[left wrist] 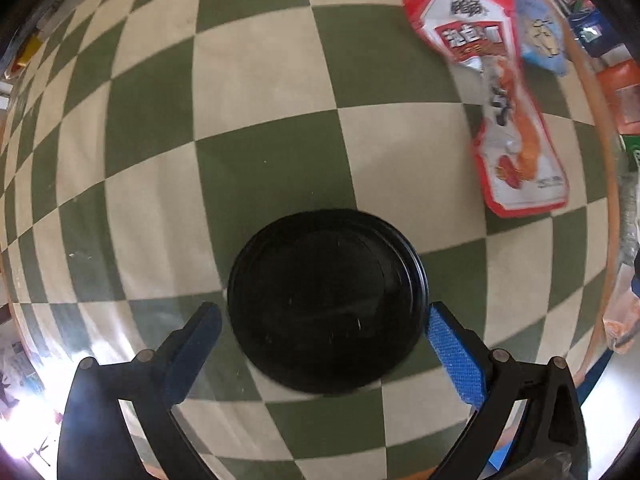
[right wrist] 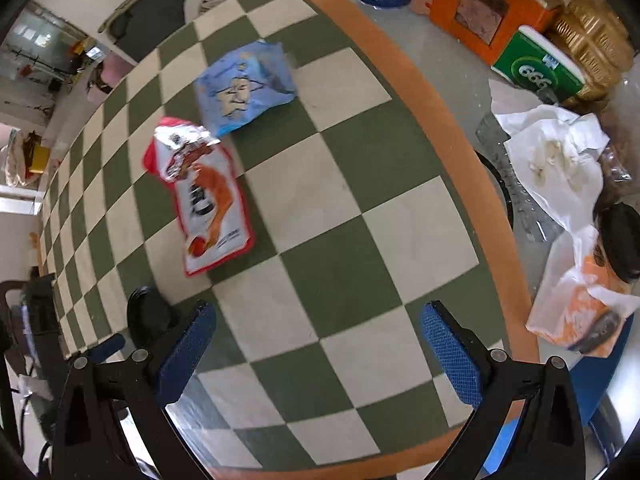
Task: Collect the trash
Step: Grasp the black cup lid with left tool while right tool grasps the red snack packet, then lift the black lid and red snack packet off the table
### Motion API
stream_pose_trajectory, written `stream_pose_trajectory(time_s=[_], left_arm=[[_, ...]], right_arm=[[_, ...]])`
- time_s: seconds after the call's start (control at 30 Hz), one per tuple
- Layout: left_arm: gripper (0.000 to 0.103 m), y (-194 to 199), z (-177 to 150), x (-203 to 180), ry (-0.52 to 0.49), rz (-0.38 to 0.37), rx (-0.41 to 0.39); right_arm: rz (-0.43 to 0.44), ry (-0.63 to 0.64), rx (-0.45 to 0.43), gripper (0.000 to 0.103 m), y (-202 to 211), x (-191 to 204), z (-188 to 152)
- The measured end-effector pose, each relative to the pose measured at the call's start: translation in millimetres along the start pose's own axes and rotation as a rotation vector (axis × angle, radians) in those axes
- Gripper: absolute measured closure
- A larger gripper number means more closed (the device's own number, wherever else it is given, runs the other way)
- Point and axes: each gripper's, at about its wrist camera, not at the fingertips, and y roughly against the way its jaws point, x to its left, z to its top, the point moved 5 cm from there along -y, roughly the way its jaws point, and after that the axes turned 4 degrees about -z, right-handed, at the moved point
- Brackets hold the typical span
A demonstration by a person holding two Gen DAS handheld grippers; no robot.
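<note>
**Count on and beside the checkered mat**

Two snack bags: one red and white (right wrist: 208, 200), one blue (right wrist: 244, 88). One black round lid (left wrist: 326, 300). Two grippers. Off the mat, far right: one orange box (right wrist: 480, 8), one green box (right wrist: 538, 70).

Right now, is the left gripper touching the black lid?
Apart. The left wrist view shows checkered cloth between each pad of the open left gripper and the black lid.

Right gripper (right wrist: 318, 354) is hovering open over checkered mat (right wrist: 344, 248); red snack bag (right wrist: 204, 200) is lying touching blue bag (right wrist: 244, 86).
</note>
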Motion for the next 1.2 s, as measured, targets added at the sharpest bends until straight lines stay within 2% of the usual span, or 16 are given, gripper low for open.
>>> stream_pose_trajectory(time_s=[0.13,0.3,0.5,0.63,0.73,0.77,0.83,0.87,0.9,0.93,1.0,1.03,1.2], left_arm=[[0.014,3,-1,5,0.016,0.009,-0.035],[0.015,12,1,28,0.055,0.024,-0.05],[0.015,21,5,80,0.162,0.058,-0.071],[0.015,23,5,94,0.2,0.047,-0.077],[0.015,24,2,95,0.205,0.046,-0.082],[0.015,25,2,96,0.204,0.047,-0.084],[0.015,27,-1,95,0.197,0.047,-0.092],[0.015,27,-2,95,0.194,0.046,-0.093],[0.015,26,1,91,0.191,0.044,-0.093],[0.015,27,10,94,0.189,0.042,-0.093],[0.015,25,10,87,0.188,0.038,-0.093],[0.015,27,8,87,0.187,0.036,-0.097],[0.015,35,-3,88,0.183,0.019,-0.112]], right_arm=[[0.02,0.013,0.035,0.0,-17,10,8],[0.041,0.062,0.041,0.0,-25,41,20],[0.031,0.163,0.033,0.0,-45,95,41],[-0.003,0.239,0.031,0.0,-69,134,53],[-0.08,0.291,0.038,0.0,-88,151,54],[-0.117,0.308,0.016,0.001,-92,156,53],[-0.173,0.33,-0.029,0.013,-91,162,49],[-0.172,0.328,-0.039,0.018,-90,163,48],[-0.169,0.325,-0.056,0.033,-86,164,46],[-0.157,0.322,-0.059,0.039,-83,164,44],[-0.133,0.317,-0.046,0.042,-81,162,37],[-0.13,0.315,-0.046,0.054,-80,160,34],[-0.063,0.298,-0.003,0.055,-77,143,6]])
